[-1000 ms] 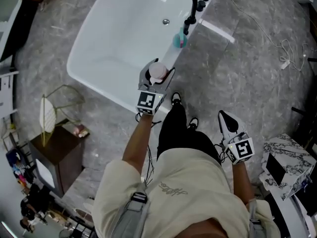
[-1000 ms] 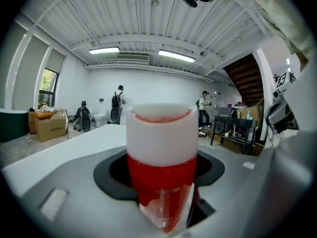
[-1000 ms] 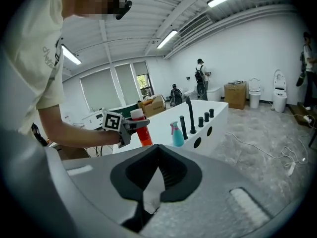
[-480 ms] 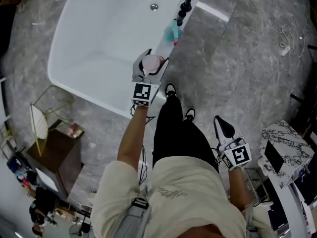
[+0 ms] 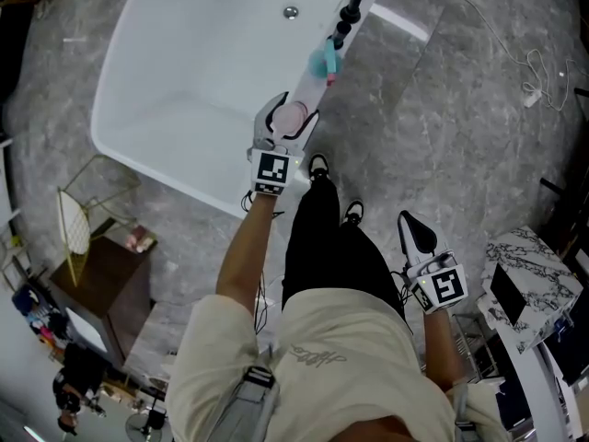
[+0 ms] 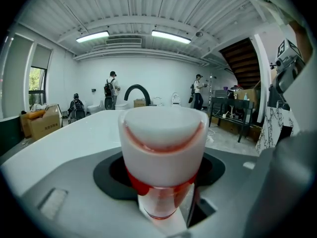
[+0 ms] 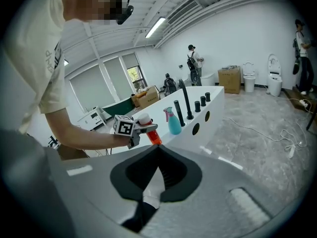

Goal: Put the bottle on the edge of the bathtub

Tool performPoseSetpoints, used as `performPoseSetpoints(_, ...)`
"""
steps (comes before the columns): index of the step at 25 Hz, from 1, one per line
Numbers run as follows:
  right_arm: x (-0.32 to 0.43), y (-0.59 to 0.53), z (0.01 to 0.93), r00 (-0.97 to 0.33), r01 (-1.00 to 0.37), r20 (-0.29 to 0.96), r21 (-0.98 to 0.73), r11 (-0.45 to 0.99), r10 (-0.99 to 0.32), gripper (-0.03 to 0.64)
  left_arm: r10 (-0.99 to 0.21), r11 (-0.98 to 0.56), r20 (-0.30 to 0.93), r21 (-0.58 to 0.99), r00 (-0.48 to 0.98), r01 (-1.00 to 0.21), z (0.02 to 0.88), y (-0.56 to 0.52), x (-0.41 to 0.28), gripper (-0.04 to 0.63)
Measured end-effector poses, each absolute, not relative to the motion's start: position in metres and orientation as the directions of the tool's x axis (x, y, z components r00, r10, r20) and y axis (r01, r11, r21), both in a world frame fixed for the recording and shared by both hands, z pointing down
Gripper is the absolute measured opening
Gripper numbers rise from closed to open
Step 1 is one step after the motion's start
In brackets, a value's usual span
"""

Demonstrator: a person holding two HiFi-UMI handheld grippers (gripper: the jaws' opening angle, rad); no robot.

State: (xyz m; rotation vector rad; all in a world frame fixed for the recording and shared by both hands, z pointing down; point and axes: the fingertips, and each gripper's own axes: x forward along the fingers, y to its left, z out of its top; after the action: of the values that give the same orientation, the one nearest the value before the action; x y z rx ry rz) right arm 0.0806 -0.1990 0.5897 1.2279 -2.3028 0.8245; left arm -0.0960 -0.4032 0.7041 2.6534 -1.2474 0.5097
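1. Gripping a red bottle [image 5: 292, 116] with a pale cap, the left gripper [image 5: 287, 125] reaches out over the near rim of the white bathtub [image 5: 184, 81]. Its jaws are clamped on either side of the bottle.
2. Up close in the left gripper view, the bottle [image 6: 162, 152] fills the middle. The pale cap points at the camera, the red body is wedged between the jaws, and the tub's white rim runs off behind it.
3. From the right gripper view, the left gripper [image 7: 143, 129] carries the bottle [image 7: 152, 134] at a tilt, cap up and to the left, right at the tub's edge. Whether the base touches the rim, I can't tell.
4. Further along that same edge stands a teal spray bottle [image 5: 324, 60], just beside the black faucet [image 5: 354, 7]. It is near the red bottle but not touching it.
5. Down at the person's side, well away from the tub, hangs the right gripper [image 5: 412, 221]. Its jaws are pressed together with nothing between them, and the right gripper view shows the tips meeting in a closed point [image 7: 157, 148].
6. Below everything lies the grey marble floor [image 5: 442, 118], with a white cable [image 5: 515, 72] trailing across it at upper right and a dark wooden side table [image 5: 101, 284] at lower left.
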Motion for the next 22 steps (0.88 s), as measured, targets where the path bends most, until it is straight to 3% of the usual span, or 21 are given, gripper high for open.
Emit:
performPoseSetpoints(15,0.082,-0.191,0.579,-0.554,-0.831,0.542,-0.313,0.461,-0.632,0.002,-0.751,-0.577,0.381,0.021,0.540,-0.817,0.714,-0.403,-0.096,0.326)
performPoseSetpoints(18,0.085,-0.191,0.573,-0.551,-0.833,0.528,-0.302,0.463,-0.646,0.002,-0.763,-0.556,0.381,0.025,0.522,-0.831,0.710,-0.404,-0.101,0.385)
performPoseSetpoints(22,0.090,-0.182,0.565,-0.550,-0.834,0.508,-0.295,0.467,-0.662,0.002,-0.762,-0.556,0.391,0.010,0.515,-0.831,0.699,-0.392,-0.102,0.411)
